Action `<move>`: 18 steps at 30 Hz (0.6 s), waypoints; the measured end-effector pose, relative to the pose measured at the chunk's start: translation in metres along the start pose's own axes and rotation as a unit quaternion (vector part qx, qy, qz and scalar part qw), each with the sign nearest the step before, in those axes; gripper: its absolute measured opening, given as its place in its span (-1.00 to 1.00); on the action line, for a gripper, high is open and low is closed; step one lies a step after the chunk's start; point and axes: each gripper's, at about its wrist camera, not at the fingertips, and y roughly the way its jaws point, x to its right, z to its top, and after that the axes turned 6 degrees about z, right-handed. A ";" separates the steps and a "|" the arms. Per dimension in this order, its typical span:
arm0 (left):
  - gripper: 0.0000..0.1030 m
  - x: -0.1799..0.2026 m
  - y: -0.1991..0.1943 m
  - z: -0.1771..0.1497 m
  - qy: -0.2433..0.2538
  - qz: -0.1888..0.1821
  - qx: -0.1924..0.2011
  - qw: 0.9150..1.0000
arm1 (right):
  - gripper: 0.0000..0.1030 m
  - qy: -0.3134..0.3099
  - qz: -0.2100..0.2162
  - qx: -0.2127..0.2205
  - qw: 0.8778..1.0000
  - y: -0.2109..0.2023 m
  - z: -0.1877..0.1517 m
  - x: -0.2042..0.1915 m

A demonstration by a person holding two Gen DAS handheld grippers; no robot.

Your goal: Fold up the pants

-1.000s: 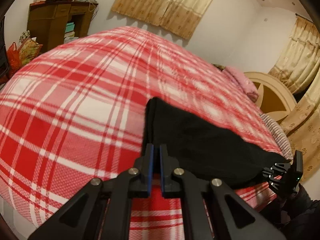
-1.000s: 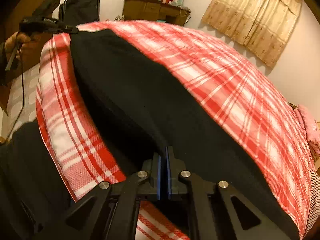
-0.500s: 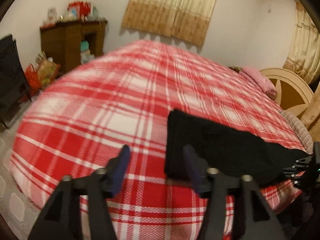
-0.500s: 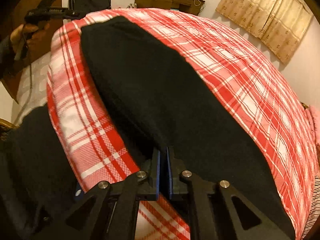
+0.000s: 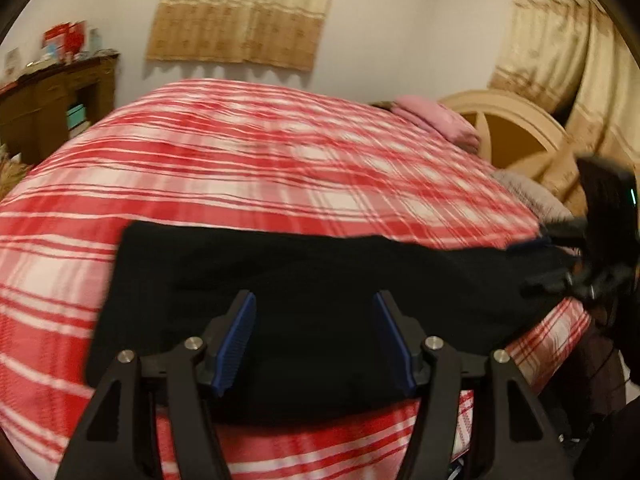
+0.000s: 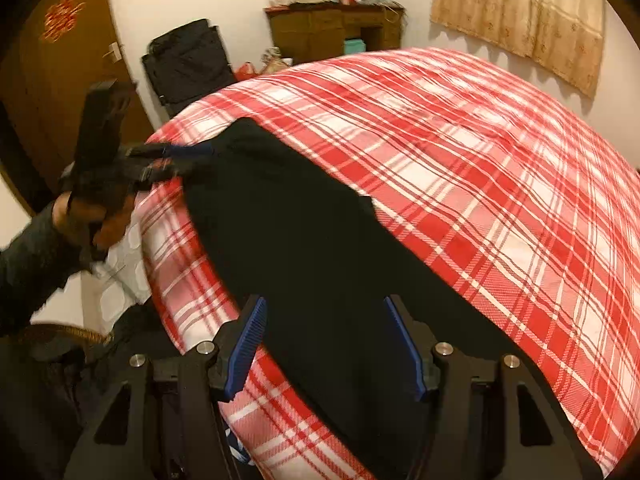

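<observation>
Black pants [image 5: 304,280] lie folded lengthwise in a long strip along the near edge of a bed with a red and white plaid cover [image 5: 240,168]. My left gripper [image 5: 314,340] is open and empty, just above one end of the pants. My right gripper [image 6: 324,344] is open and empty over the other end of the pants [image 6: 304,240]. The right gripper also shows at the right of the left wrist view [image 5: 560,268]. The left gripper shows at the left of the right wrist view [image 6: 180,160], held by a hand.
A pink pillow [image 5: 436,120] and a cream headboard [image 5: 516,128] are at the bed's far right. A dark wooden cabinet [image 6: 336,28] with clutter and a black chair [image 6: 188,64] stand by the wall. A brown door [image 6: 56,80] is at left.
Both grippers have opened and let go of the pants, the left first. The pants now lie flat on the bed. The left gripper has swung right, over the pants.
</observation>
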 end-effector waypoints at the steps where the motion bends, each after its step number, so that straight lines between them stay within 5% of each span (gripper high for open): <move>1: 0.23 0.006 0.006 0.000 0.004 -0.007 -0.004 1.000 | 0.20 0.015 0.003 0.001 1.000 0.005 0.005 0.008; 6: 0.23 0.031 0.021 -0.008 0.023 -0.033 -0.025 0.999 | -0.13 0.095 0.031 0.013 0.995 0.030 0.030 0.054; 11: 0.23 0.047 0.043 -0.022 0.038 -0.049 -0.076 0.995 | -0.16 0.186 0.092 0.012 0.978 0.075 0.061 0.101; 18: 0.38 0.065 0.038 -0.039 0.113 -0.026 -0.065 0.991 | -0.48 0.242 0.137 -0.027 0.960 0.129 0.072 0.118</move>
